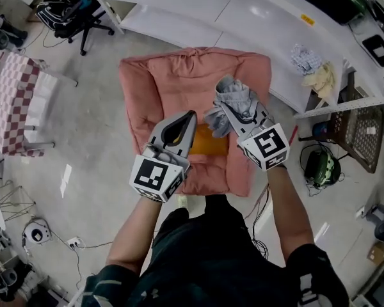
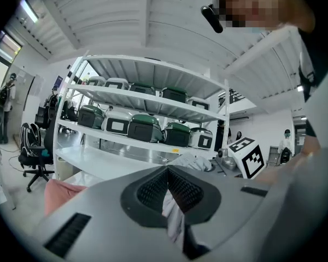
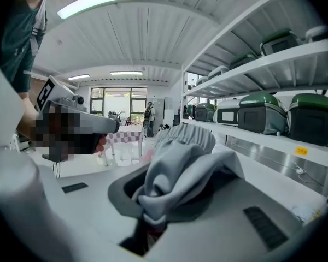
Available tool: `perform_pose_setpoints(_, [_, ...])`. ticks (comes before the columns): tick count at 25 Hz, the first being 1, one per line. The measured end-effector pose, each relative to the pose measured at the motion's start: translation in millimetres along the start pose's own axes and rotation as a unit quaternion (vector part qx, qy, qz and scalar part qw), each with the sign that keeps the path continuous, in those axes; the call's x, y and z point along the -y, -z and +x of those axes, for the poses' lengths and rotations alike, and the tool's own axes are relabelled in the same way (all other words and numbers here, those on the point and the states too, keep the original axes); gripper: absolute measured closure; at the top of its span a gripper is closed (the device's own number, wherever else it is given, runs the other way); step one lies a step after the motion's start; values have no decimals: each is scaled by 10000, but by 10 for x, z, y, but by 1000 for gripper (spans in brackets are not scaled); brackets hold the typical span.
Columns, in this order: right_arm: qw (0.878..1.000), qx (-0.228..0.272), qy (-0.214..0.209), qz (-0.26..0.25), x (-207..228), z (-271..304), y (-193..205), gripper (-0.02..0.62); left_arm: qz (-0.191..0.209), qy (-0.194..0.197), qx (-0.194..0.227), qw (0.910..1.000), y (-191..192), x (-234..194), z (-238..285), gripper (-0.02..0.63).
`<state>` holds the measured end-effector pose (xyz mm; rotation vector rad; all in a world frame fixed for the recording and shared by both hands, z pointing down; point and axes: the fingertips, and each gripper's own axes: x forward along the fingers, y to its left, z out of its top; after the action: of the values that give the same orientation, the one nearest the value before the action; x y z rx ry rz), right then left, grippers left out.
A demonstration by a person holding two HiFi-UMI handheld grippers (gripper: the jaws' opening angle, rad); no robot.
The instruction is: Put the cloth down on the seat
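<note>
Your right gripper was clamped on a bunched grey fabric cloth. Its jaws were nearly together, and folds spilled over both pads and out past the tips. Your left gripper had its jaws brought together at the tips. A pale strip showed in the gap behind them, but I couldn't tell from that gripper's own view whether it was fabric being pinched or just something beyond. From the head view it looked apart from the cloth, hovering just beside it.

Both tools hung over the pink padded cushion seat, with an orange patch on the cushion beneath them. The cloth was in the air, not yet resting on the seat.

The step in hand was the lowering. To do it well, you needed to bring the right gripper down over the middle of the cushion until the bundle's weight sat on it. Then part the jaws fully and draw back along their line, so the folds wouldn't snag on the ribbed pads and drag off the edge. The left gripper needed to keep clear.
</note>
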<state>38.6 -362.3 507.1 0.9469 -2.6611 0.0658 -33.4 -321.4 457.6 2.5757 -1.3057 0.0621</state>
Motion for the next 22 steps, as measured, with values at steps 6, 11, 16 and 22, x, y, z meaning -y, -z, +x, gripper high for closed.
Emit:
perform_pose_setpoints(6, [9996, -195, -119, 193, 626, 429, 360, 565, -112, -74, -126, 9998, 156, -139, 580, 600])
perform_pose_setpoints(11, [9988, -282, -71, 399, 1071, 617, 573, 563, -155, -28, -252, 9996, 269, -171, 983, 600])
perform_pose_setpoints(16, [9981, -505, -11, 346, 1569, 747, 825, 563, -185, 96, -360, 9991, 342, -142, 1386, 600])
perform_pose_setpoints(22, [9966, -791, 178, -115, 2226, 852, 1100, 563, -263, 194, -484, 9983, 418, -108, 1715, 600])
